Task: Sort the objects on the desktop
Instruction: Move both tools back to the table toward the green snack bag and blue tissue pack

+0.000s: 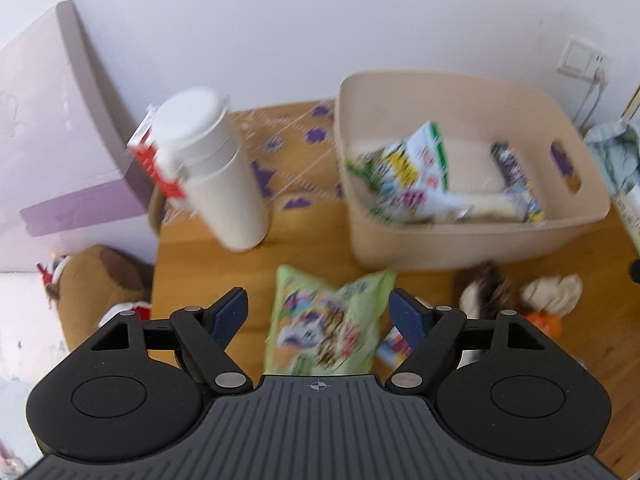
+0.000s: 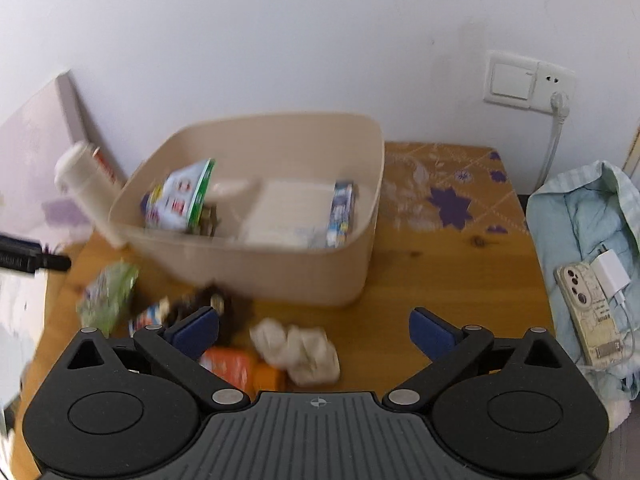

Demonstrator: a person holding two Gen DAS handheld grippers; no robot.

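Observation:
A beige plastic bin (image 1: 460,240) (image 2: 280,264) stands on the wooden table and holds several snack packets (image 1: 412,176) (image 2: 180,200). My left gripper (image 1: 318,314) is open above a green snack bag (image 1: 324,320) that lies on the table between its fingers; the same bag shows in the right wrist view (image 2: 108,300). My right gripper (image 2: 314,332) is open and empty above a crumpled beige cloth (image 2: 298,350), an orange packet (image 2: 236,364) and a dark furry item (image 2: 224,308).
A white bottle (image 1: 216,168) (image 2: 92,188) stands left of the bin, next to a purple box (image 1: 60,140). A plush toy (image 1: 96,284) sits off the table's left edge. A phone and charger (image 2: 592,308) lie on light blue cloth at the right. A wall socket (image 2: 528,80) is behind.

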